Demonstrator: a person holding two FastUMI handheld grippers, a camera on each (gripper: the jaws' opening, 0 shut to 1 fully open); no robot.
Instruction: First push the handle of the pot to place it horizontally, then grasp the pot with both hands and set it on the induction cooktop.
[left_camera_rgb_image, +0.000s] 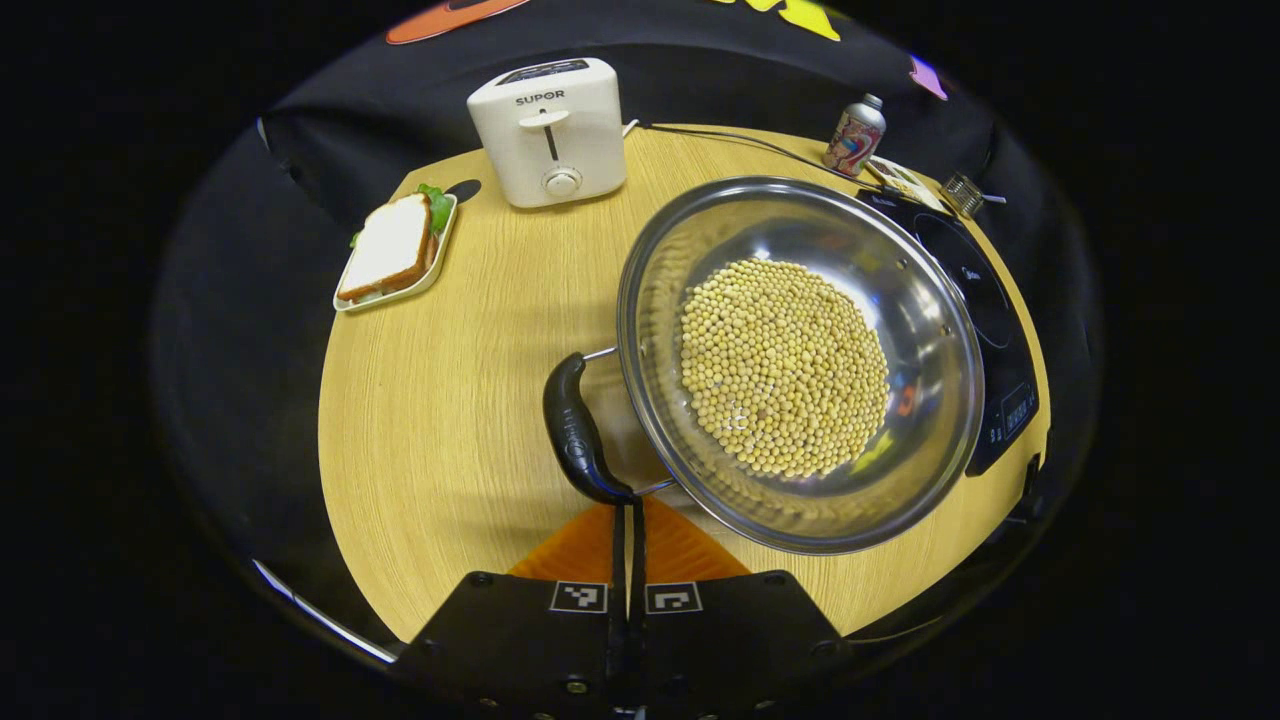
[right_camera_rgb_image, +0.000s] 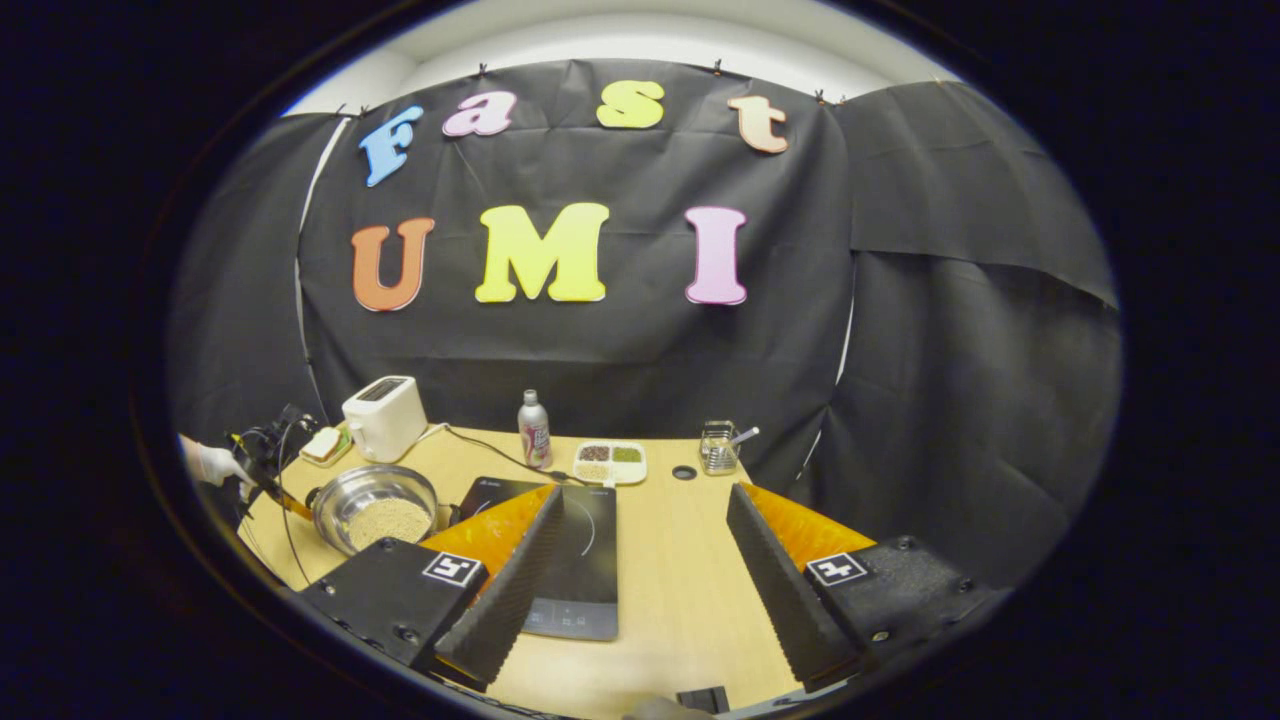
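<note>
A steel pot (left_camera_rgb_image: 655, 270) full of pale beans (left_camera_rgb_image: 785, 365) stands on the round wooden table (left_camera_rgb_image: 450, 400). Its black handle (left_camera_rgb_image: 572, 430) lies along the pot's left side. My left gripper (left_camera_rgb_image: 628, 508) is shut, and its tips touch the near end of that handle with nothing between them. The black induction cooktop (left_camera_rgb_image: 985, 310) lies just right of the pot. In the right gripper view, my right gripper (right_camera_rgb_image: 645, 492) hangs open above the cooktop (right_camera_rgb_image: 585, 570) and bare table. The pot (right_camera_rgb_image: 368, 485) sits off to the left there, beside the left gripper (right_camera_rgb_image: 265, 470) and a gloved hand (right_camera_rgb_image: 215, 465).
A white toaster (left_camera_rgb_image: 548, 130) and a sandwich on a small tray (left_camera_rgb_image: 393, 250) sit at the back left. A can (left_camera_rgb_image: 855, 135), a divided dish (right_camera_rgb_image: 610, 462) and a glass jar (right_camera_rgb_image: 717, 447) line the back edge. A cable (left_camera_rgb_image: 740, 140) runs behind the pot.
</note>
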